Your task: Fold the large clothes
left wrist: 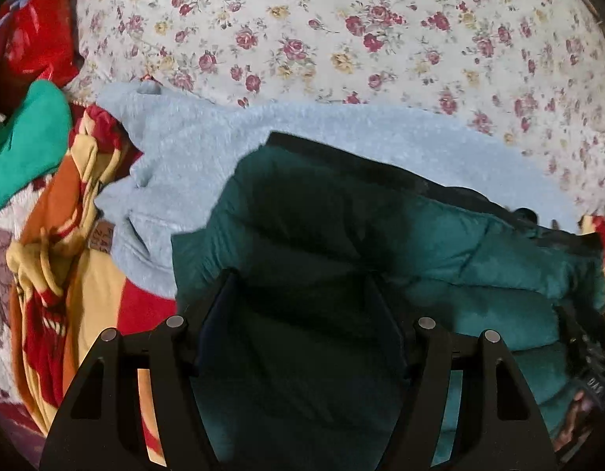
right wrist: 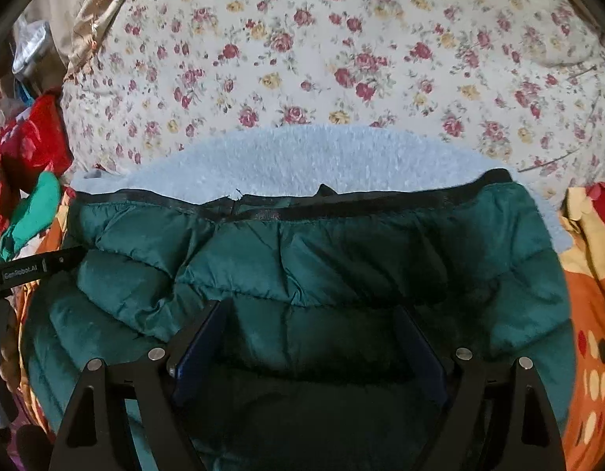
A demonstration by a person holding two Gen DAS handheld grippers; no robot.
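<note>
A dark green quilted puffer jacket (left wrist: pixel 341 227) lies folded on top of a light blue fleece garment (left wrist: pixel 184 149) on a floral bedspread (left wrist: pixel 302 31). The jacket (right wrist: pixel 302 259) fills the middle of the right wrist view, its black-trimmed hem (right wrist: pixel 302 204) along the far edge, with the blue fleece (right wrist: pixel 302 157) showing beyond it. My left gripper (left wrist: pixel 302 278) is open just above the jacket's left part, nothing between its fingers. My right gripper (right wrist: pixel 308 314) is open just above the jacket's middle, also empty. The left gripper's body (right wrist: pixel 31 265) shows at the left edge of the right wrist view.
A red, yellow and orange patterned blanket (left wrist: pixel 78 274) lies left of the pile and also right of it (right wrist: pixel 593 314). A bright green cloth (left wrist: pixel 27 149) and a red plastic bag (left wrist: pixel 39 31) sit at the far left. The floral bedspread (right wrist: pixel 302 39) stretches beyond the clothes.
</note>
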